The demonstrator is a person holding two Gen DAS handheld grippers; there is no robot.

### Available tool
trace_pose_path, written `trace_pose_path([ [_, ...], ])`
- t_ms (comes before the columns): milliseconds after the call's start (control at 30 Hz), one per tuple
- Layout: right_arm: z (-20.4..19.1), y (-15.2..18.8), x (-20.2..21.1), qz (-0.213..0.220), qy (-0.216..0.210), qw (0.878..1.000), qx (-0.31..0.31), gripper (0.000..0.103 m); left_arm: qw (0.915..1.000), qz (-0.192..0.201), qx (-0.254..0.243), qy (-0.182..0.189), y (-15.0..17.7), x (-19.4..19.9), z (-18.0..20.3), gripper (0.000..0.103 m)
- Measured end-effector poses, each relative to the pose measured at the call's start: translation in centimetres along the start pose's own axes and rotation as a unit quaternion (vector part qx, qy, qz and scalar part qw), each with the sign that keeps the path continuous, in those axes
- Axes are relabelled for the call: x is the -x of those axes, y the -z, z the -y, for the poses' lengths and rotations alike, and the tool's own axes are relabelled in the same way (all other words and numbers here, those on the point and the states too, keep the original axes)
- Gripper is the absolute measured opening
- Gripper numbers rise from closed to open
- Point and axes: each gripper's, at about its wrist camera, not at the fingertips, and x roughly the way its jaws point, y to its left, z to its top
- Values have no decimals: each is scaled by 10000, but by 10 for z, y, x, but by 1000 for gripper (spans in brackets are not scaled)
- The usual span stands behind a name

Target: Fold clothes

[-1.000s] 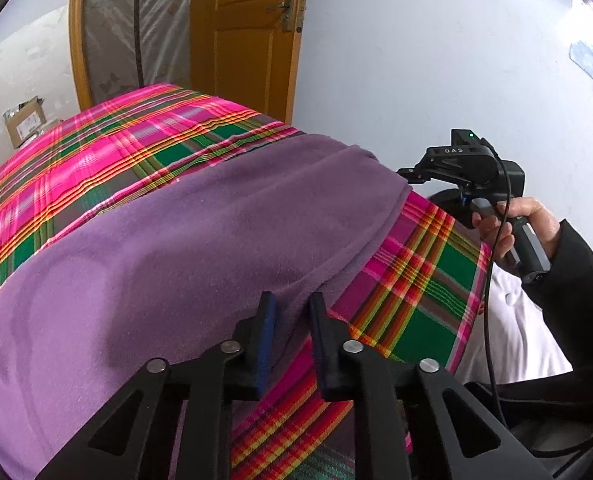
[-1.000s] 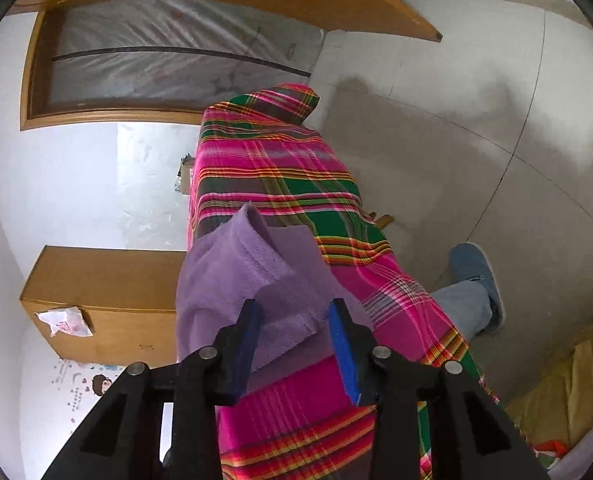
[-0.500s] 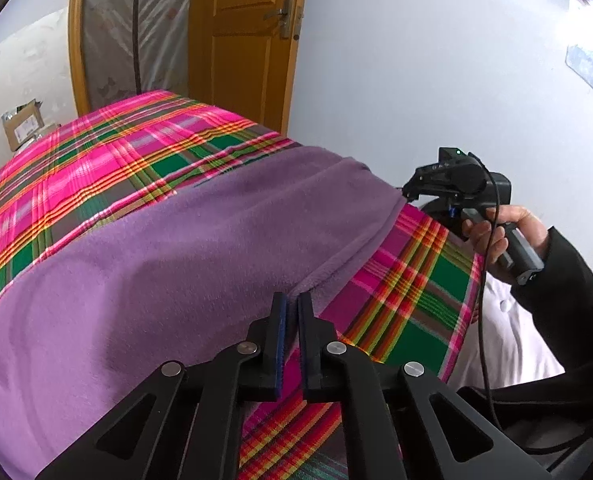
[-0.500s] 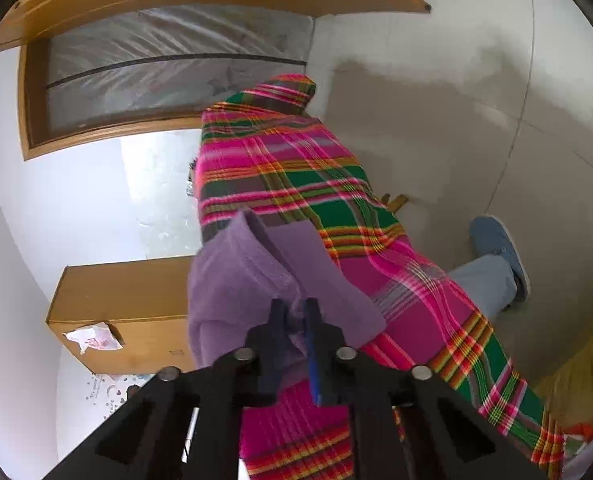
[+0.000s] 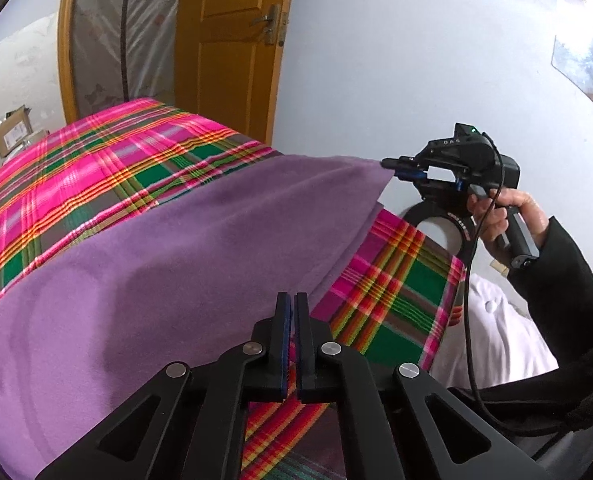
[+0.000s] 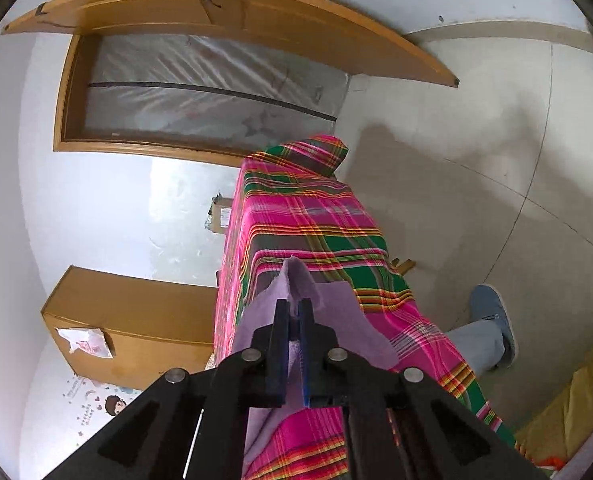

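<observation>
A purple fleece garment [image 5: 168, 264] lies spread on a table covered with a pink and green plaid cloth [image 5: 96, 172]. My left gripper [image 5: 293, 304] is shut on the garment's near edge. My right gripper [image 6: 294, 312] is shut on a corner of the purple garment [image 6: 296, 284] and holds it raised off the plaid cloth [image 6: 308, 220]. In the left wrist view the right gripper [image 5: 392, 166] shows at the far right, pinching the lifted corner so the cloth is stretched between the two grippers.
A wooden door [image 5: 224, 40] and a plastic-covered doorway [image 5: 108, 32] stand behind the table. A cardboard box [image 5: 12, 132] sits at far left. A wooden cabinet [image 6: 128, 328] stands by the table. The person's foot [image 6: 492, 324] is on the tiled floor.
Both grippers closed from open onto the purple garment. The right gripper has since lifted its corner up off the table, pulling the edge taut.
</observation>
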Motion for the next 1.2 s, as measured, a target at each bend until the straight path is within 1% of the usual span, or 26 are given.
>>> trace_pose_path([
  [100, -6, -2, 2, 48, 1, 10000, 78, 4, 10000, 2, 23, -68, 0, 0, -3, 2],
  [167, -9, -5, 4, 113, 61, 9998, 156, 4, 10000, -35, 44, -80, 1, -1, -6, 6],
  [233, 0, -6, 2, 98, 278, 9995, 107, 4, 9999, -122, 45, -70, 4, -4, -7, 10],
  [267, 6, -7, 2, 88, 416, 9991, 63, 4, 9998, -165, 49, -71, 5, -6, -7, 10],
  [300, 11, -7, 2, 76, 514, 9986, 14, 1, 9997, -212, 56, -78, 6, -7, -7, 10],
  [400, 23, -3, 5, -17, 561, 9983, -125, 1, 9995, -311, 37, -86, 9, -12, -8, 11],
  [467, 27, -1, 7, -57, 529, 9984, -202, 2, 9995, -302, 39, -34, 9, -12, -8, 20],
  [500, 28, -1, 8, -65, 502, 9985, -227, 6, 9996, -293, 41, -5, 9, -12, -8, 26],
  [533, 28, -1, 8, -74, 473, 9986, -237, 16, 9995, -299, 35, 19, 8, -13, -7, 28],
  [567, 27, 0, 7, -103, 441, 9987, -247, 21, 9995, -300, 20, 17, 8, -14, -6, 28],
  [600, 27, 2, 5, -147, 415, 9987, -252, 30, 9995, -300, 2, 10, 8, -14, -5, 28],
  [633, 26, 5, 1, -214, 394, 9986, -264, 34, 9996, -299, -4, 14, 8, -14, -5, 28],
  [767, 26, 16, -22, -619, 307, 9969, -381, 34, 9997, -248, 28, 66, 8, -14, -6, 28],
  [900, 29, 26, -45, -985, 293, 9928, -618, 34, 9997, -226, 65, 59, 9, -14, -9, 15],
  [1000, 29, 31, -52, -1030, 241, 9916, -749, 34, 9996, -209, 135, 110, 9, -13, -11, 8],
  [1033, 28, 32, -53, -1029, 226, 9915, -760, 30, 9996, -203, 153, 121, 10, -13, -12, 7],
  [1067, 25, 32, -52, -991, 203, 9924, -701, 22, 9996, -199, 166, 133, 10, -13, -12, 6],
  [1100, 21, 32, -51, -935, 175, 9936, -613, 5, 9996, -194, 177, 145, 10, -13, -12, 5],
  [1133, 17, 31, -48, -864, 183, 9948, -508, 3, 9995, -192, 184, 162, 10, -13, -12, 5],
  [1200, 8, 29, -40, -659, 248, 9972, -258, 3, 9995, -182, 174, 212, 10, -11, -10, 3],
])
